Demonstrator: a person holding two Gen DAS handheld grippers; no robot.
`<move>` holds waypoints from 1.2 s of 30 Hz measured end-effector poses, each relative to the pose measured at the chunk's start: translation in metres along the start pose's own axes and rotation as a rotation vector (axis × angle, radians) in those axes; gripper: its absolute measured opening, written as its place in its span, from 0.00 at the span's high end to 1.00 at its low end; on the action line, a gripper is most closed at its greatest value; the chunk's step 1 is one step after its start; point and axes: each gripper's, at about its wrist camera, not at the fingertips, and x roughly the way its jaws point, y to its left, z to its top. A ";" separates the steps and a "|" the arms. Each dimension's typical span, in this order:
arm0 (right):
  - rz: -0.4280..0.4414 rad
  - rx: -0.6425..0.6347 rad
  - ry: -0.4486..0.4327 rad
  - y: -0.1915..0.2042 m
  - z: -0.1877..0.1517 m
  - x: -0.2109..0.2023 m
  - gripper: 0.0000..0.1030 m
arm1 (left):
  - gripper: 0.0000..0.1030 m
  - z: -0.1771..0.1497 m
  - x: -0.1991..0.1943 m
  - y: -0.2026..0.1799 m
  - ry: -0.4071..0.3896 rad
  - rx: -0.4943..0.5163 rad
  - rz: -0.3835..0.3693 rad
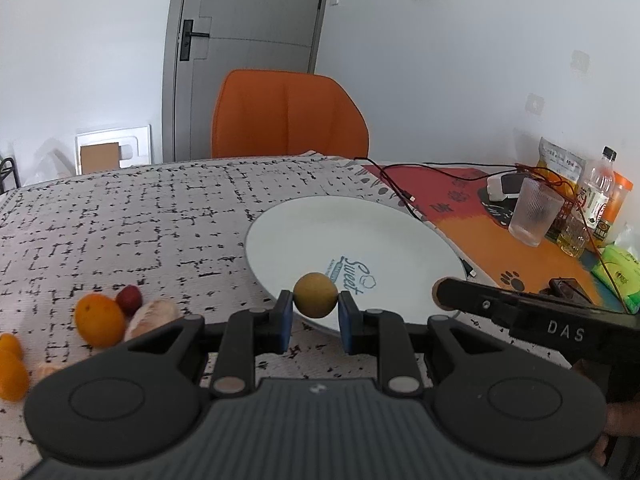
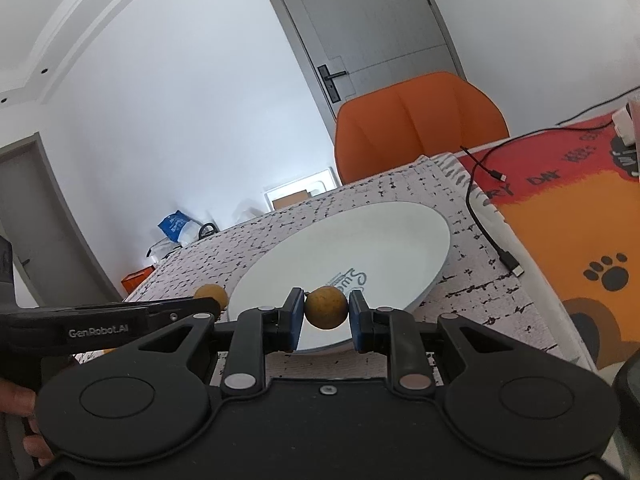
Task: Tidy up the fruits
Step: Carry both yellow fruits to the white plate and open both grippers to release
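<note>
Speckled tablecloth (image 1: 120, 216), white plate (image 1: 320, 236) at centre, orange chair (image 1: 288, 116) at 12 o'clock. Left gripper (image 1: 315, 312) clenched on a small tan round fruit (image 1: 315, 294) over the plate's near rim. Right gripper (image 2: 325, 312) clenched on another tan fruit (image 2: 326, 307), same spot. Loose orange (image 1: 99, 320) and red fruit (image 1: 129, 299) lie on the cloth at 9 o'clock

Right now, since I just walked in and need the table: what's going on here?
A person is sorting fruit with two handheld grippers. The left gripper and the right gripper each clamp a small round brown fruit above the near rim of the empty white plate. More fruit waits on the cloth.
</note>
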 end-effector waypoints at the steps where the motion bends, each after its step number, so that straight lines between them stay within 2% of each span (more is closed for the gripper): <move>1: 0.007 0.008 0.003 0.000 -0.001 0.000 0.77 | 0.78 0.000 0.003 -0.001 0.005 0.002 0.000; 5: 0.022 0.018 -0.009 -0.001 -0.001 -0.003 0.76 | 0.78 0.002 0.013 -0.007 0.016 0.015 0.001; 7: 0.022 0.025 -0.016 -0.002 0.001 -0.004 0.72 | 0.78 0.004 0.016 -0.009 0.013 0.017 0.000; 13: 0.024 0.026 -0.033 -0.002 0.001 -0.010 0.72 | 0.78 0.008 0.017 -0.016 0.006 0.026 0.001; 15: 0.020 0.027 -0.039 -0.002 0.000 -0.013 0.72 | 0.74 0.009 0.016 -0.017 -0.001 0.028 0.010; 23: 0.001 0.042 -0.033 -0.004 -0.004 -0.017 0.72 | 0.71 0.005 0.004 -0.007 0.012 0.004 0.037; 28: 0.002 0.036 -0.022 0.002 -0.008 -0.017 0.71 | 0.61 0.002 -0.008 0.004 0.005 -0.018 0.065; 33: -0.008 0.032 -0.013 0.008 -0.009 -0.014 0.67 | 0.41 0.000 -0.023 0.017 -0.018 -0.031 0.100; 34: -0.008 0.032 -0.012 0.009 -0.009 -0.013 0.65 | 0.39 0.000 -0.026 0.020 -0.027 -0.041 0.113; 36: -0.010 0.029 -0.012 0.013 -0.009 -0.013 0.60 | 0.28 0.000 -0.033 0.026 -0.045 -0.057 0.132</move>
